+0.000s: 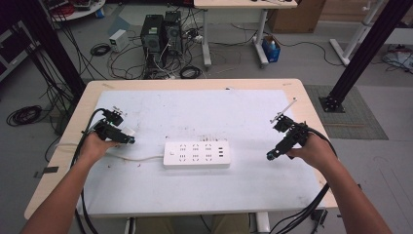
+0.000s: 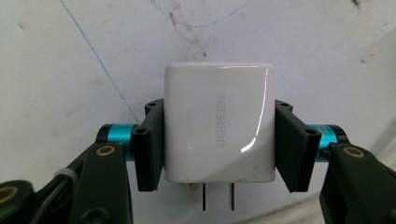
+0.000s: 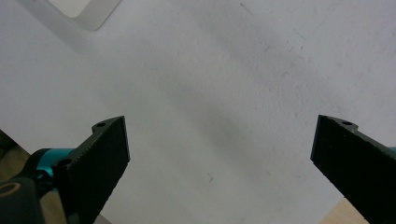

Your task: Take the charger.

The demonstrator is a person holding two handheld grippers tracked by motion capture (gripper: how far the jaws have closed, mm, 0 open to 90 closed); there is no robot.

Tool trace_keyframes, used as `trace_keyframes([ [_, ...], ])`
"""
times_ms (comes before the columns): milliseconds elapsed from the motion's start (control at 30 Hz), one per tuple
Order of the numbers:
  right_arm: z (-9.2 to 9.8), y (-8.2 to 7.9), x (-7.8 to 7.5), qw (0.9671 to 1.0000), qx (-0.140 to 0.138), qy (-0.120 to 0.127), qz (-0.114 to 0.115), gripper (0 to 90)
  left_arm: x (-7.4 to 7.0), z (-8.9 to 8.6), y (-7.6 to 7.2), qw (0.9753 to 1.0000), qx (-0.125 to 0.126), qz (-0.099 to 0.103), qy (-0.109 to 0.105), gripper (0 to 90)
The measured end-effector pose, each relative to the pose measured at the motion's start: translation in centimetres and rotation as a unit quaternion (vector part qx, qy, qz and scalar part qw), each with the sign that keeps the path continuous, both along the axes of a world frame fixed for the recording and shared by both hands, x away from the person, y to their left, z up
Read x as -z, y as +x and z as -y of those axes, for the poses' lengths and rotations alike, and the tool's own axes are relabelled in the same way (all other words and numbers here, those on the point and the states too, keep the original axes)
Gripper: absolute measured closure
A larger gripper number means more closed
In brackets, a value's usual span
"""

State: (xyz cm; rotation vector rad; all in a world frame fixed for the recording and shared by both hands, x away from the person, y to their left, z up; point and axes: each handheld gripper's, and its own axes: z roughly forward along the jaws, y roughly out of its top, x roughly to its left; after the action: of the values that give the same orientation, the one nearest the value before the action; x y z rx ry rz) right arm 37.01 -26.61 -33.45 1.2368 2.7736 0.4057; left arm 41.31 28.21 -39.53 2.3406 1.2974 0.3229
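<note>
At the left side of the worktop [image 1: 302, 97], the left hand-held gripper [image 2: 218, 140] is clamped on a white charger [image 2: 218, 123], one jaw against each side, its two prongs pointing back toward the hand. A white power strip [image 1: 196, 154] lies at the middle, its cord running left. Over on the right, the right hand-held gripper [image 3: 219, 144] hangs above bare white mat [image 3: 224, 70], jaws spread wide, touching nothing.

A wooden table [image 1: 311, 105] topped with a white mat [image 1: 195, 190] is standing on a grey floor [image 1: 311, 63], while two computer towers [image 1: 160, 31], tangled cables [image 1: 126, 63] and a second desk [image 1: 243, 4] are crowding the background.
</note>
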Motion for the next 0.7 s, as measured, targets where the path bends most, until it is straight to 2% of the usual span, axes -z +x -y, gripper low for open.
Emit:
trace_keyframes([
  [100,0.0,0.0,-0.1,1.0,0.0,0.001,0.002,3.8,-0.8,-0.1,-0.2,0.9999,0.008,0.005,-0.011,42.8],
  [133,0.0,-0.1,-0.1,1.0,0.002,0.001,0.003,3.8,-2.1,-0.1,-0.6,0.9993,0.027,0.019,-0.015,42.8],
  [200,0.1,-0.1,-0.2,1.0,0.003,0.004,0.005,3.8,-3.2,0.0,-1.0,0.9985,0.044,0.028,-0.017,42.8],
  [300,0.0,-0.2,-0.4,0.9999,0.011,0.003,0.01,3.7,-4.6,0.6,-1.5,0.9968,0.072,0.034,-0.012,42.8],
  [433,-0.1,-0.3,-0.7,0.9998,0.011,0.009,0.014,3.8,-5.8,1.6,-2.3,0.9932,0.107,0.043,-0.012,42.7],
  [533,-0.3,-0.4,-0.8,0.9998,0.008,0.01,0.012,3.8,-6.5,2.3,-2.9,0.9894,0.136,0.049,-0.014,42.8],
  [600,-0.4,-0.4,-0.9,0.9998,0.007,0.012,0.013,3.8,-6.5,2.3,-2.9,0.9894,0.136,0.049,-0.014,42.7],
  [633,-0.5,-0.5,-0.9,0.9998,0.004,0.013,0.015,3.8,-7.2,2.9,-3.6,0.9841,0.164,0.063,-0.026,42.8],
  [700,-0.6,-0.6,-1.0,0.9998,0.004,0.014,0.014,3.8,-7.5,3.2,-3.9,0.9822,0.173,0.066,-0.032,42.8],
])
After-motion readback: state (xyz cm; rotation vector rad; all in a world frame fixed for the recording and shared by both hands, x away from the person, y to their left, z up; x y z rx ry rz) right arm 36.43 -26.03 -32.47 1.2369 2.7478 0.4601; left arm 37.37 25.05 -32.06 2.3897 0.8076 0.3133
